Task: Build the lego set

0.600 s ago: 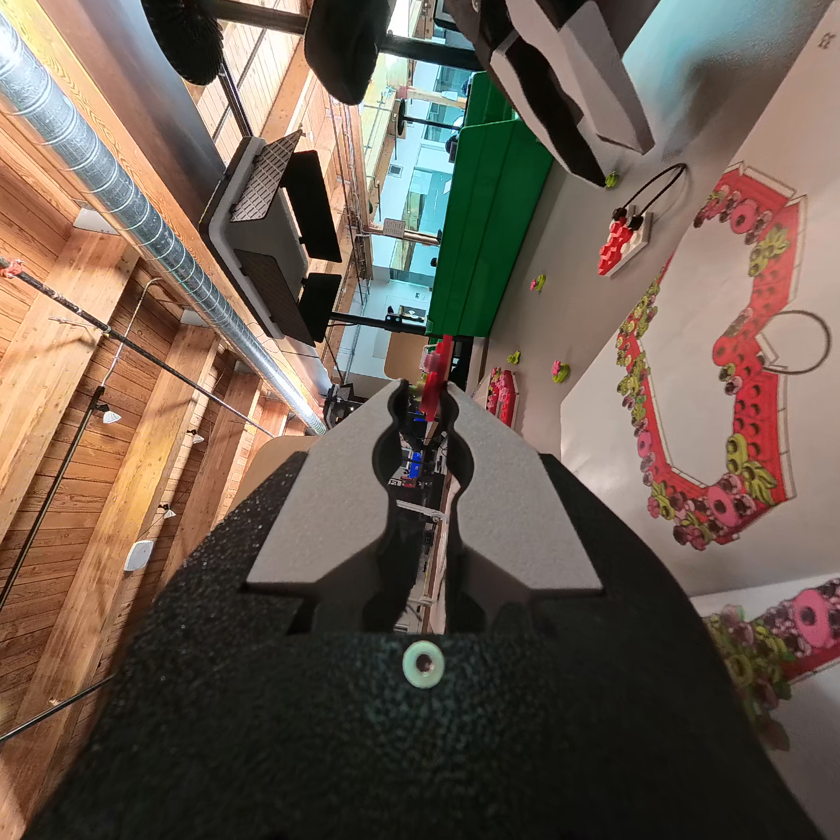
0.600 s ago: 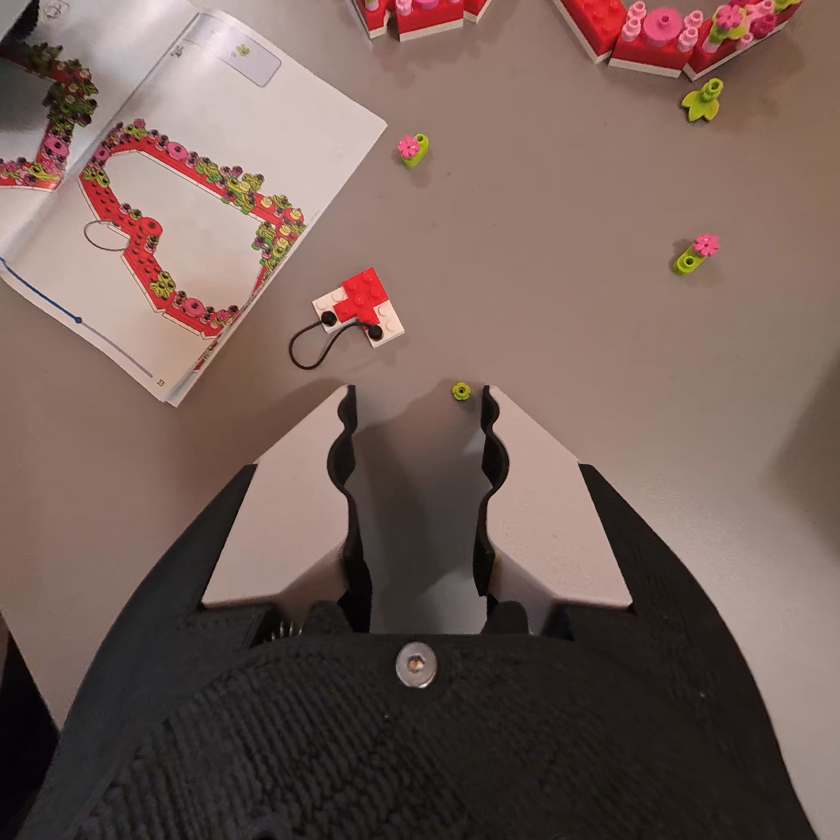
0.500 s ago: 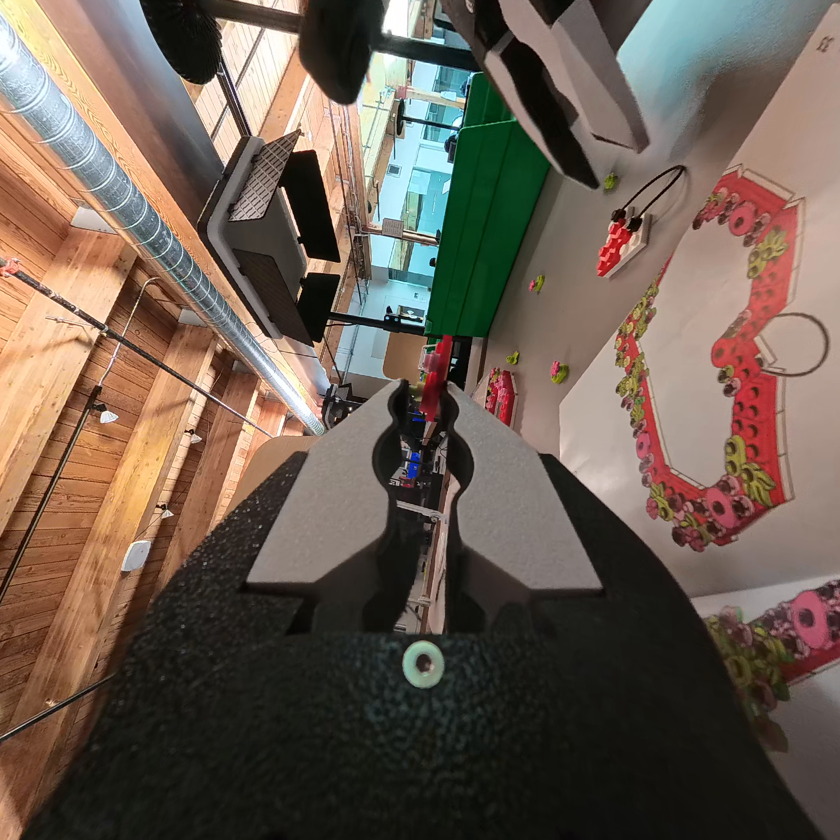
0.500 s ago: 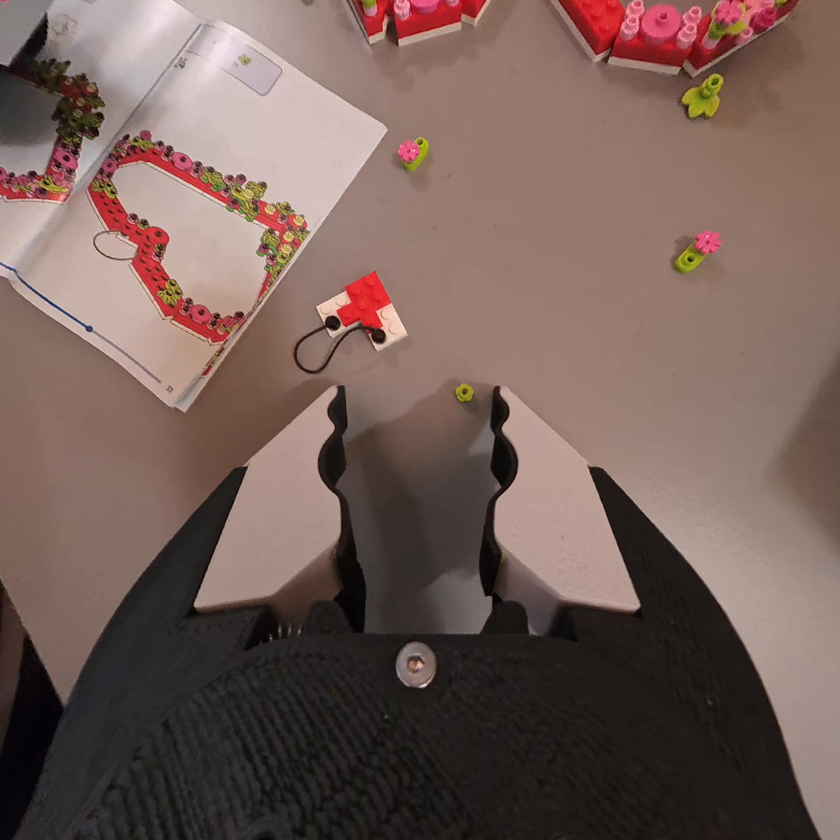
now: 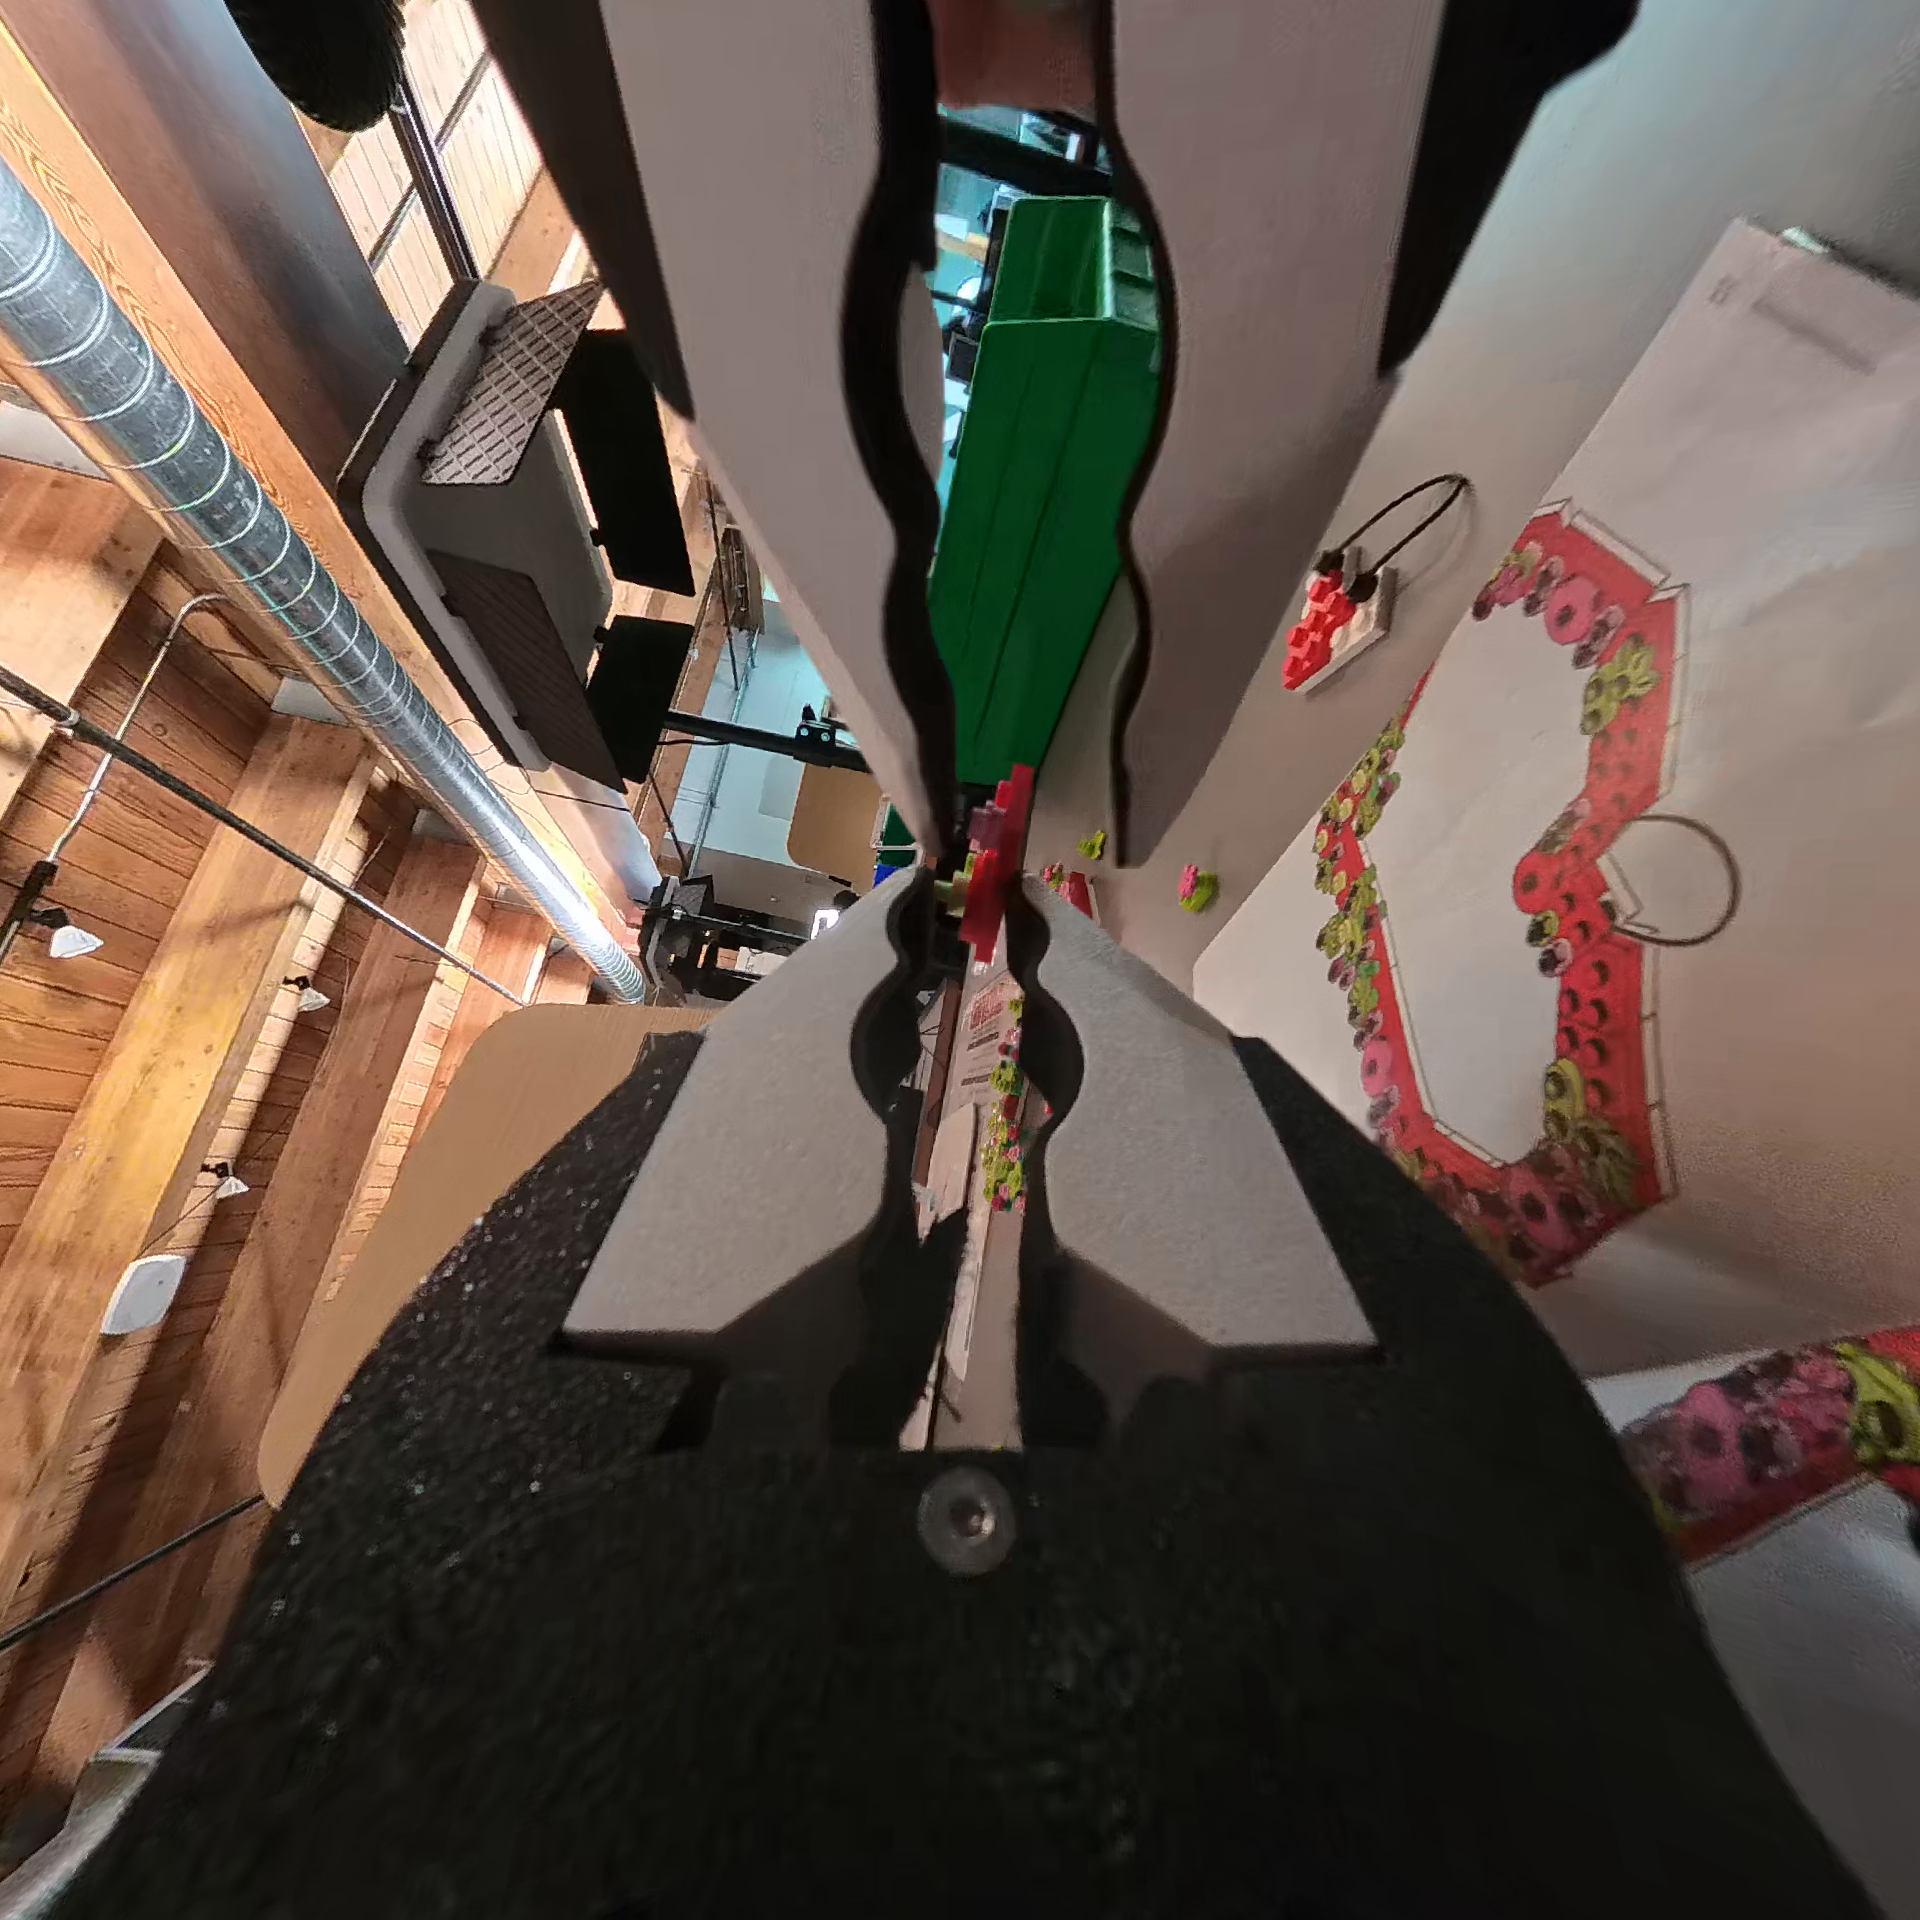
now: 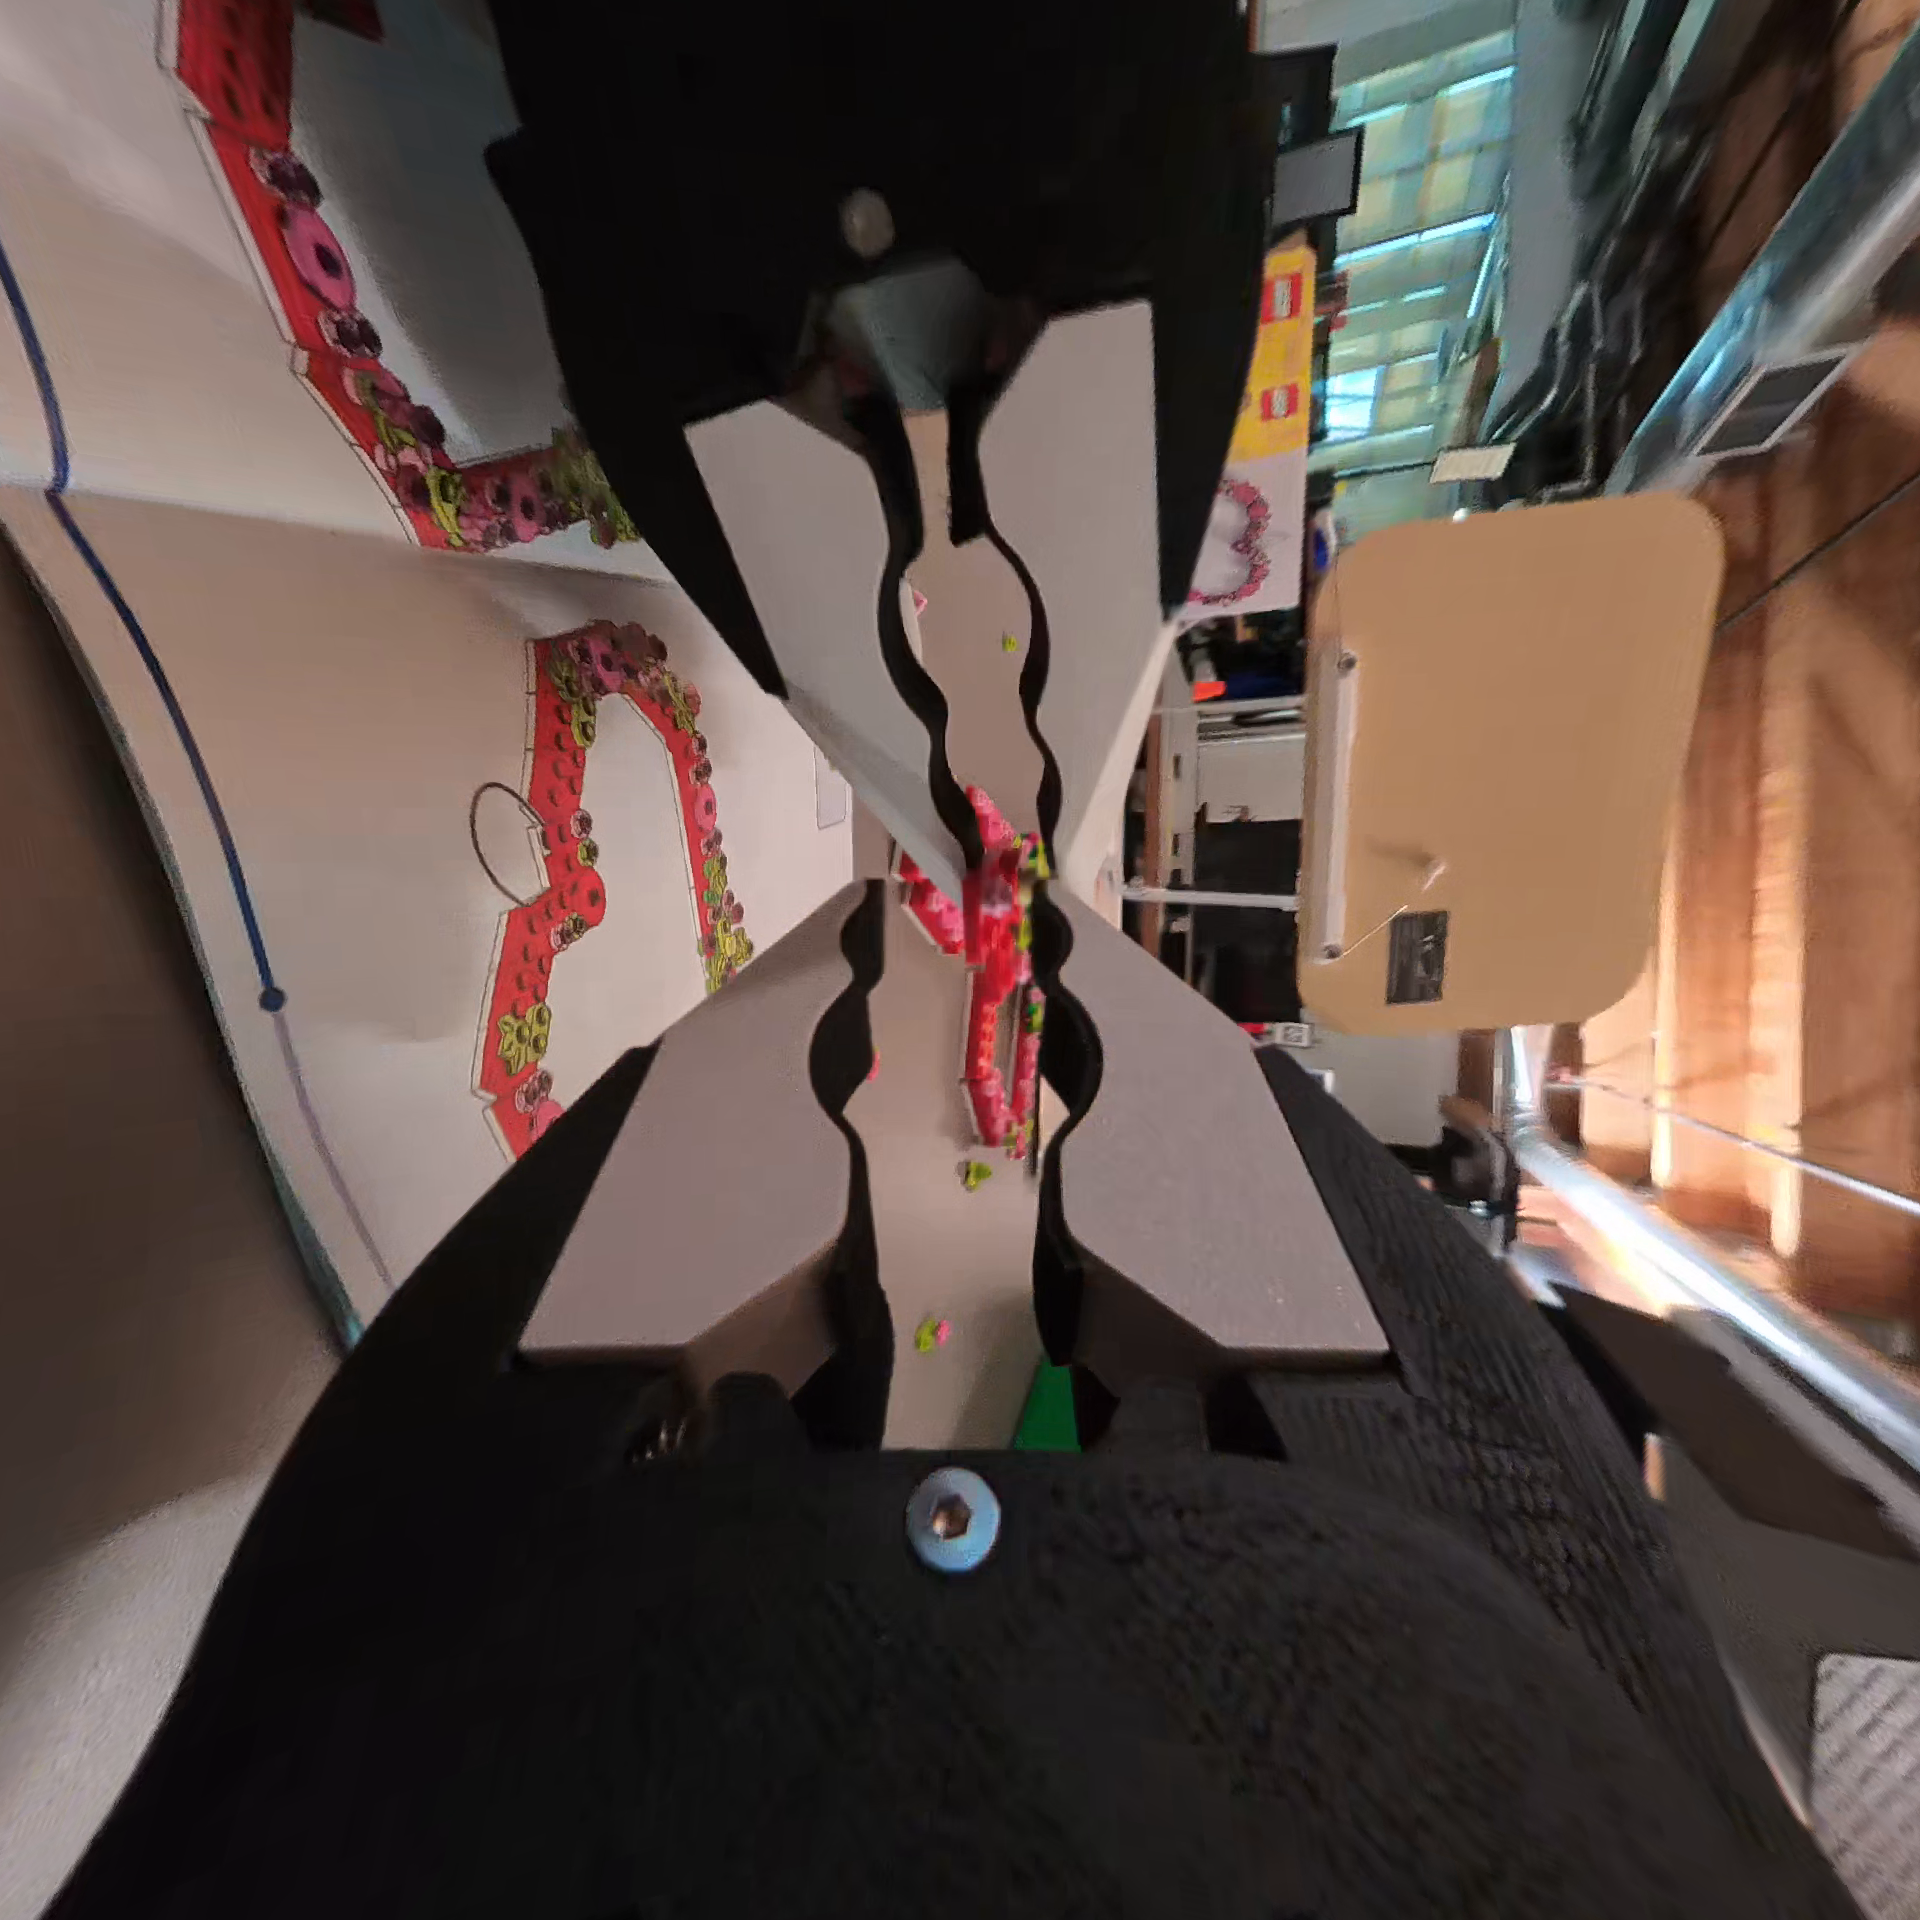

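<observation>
Loop piece (image 5: 1340, 613) on table (image 5: 1226, 727), beside instruction booklet (image 5: 1507, 883)

Left gripper (image 5: 966, 902) clamps a red piece (image 5: 987, 894); right gripper (image 5: 1029, 831) opposite, tip-to-tip.

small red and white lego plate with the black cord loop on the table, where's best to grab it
Pinch the flat red-and-white plate across its two straight side edges, coming down from above. It lies flat, studs up, on the grey table, so only edges offer grip; avoid the black cord loop's end.
</observation>
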Tool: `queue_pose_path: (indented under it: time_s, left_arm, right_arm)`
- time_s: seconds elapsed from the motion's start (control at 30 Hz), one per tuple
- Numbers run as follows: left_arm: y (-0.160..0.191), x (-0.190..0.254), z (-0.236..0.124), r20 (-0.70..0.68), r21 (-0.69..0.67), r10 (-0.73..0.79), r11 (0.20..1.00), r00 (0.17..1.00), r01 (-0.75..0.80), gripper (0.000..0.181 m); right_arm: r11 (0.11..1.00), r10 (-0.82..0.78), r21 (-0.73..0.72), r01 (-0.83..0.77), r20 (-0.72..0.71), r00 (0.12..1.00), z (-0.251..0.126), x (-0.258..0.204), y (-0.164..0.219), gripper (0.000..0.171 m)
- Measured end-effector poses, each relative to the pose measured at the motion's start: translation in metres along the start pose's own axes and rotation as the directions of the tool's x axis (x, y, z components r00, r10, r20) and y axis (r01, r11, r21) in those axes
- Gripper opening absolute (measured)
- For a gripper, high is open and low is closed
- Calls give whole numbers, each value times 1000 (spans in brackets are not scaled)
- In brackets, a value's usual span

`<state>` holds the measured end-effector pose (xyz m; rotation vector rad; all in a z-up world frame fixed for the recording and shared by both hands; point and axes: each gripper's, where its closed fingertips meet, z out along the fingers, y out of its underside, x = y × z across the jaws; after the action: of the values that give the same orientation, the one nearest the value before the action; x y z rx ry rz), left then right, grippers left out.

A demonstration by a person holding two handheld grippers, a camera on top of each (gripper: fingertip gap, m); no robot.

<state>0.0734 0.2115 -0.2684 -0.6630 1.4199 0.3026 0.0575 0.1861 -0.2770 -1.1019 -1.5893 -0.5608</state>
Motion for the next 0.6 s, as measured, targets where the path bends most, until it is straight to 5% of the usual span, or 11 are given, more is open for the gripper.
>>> queue_pose_path:
  time_s: [0.1, 0.53, 0.6]
  left_arm:
    - [-1, 2, 0, -11, 7, 1, 1000, 1000, -1, 11]
    - [-20, -2, -7, -7, 111, -33, 993, 999, 34, 10]
    - [-16, -3, -6, 12, 85, 2, 996, 1000, -3, 10]
  right_arm:
    - [998, -57, -10, 57, -50, 997, 0, 4, 0, 7]
    - [994, 100, 46, -99, -32, 994, -17, 12, 24, 6]
    - [979, 175, 104, -177, 29, 984, -20, 8, 21, 18]
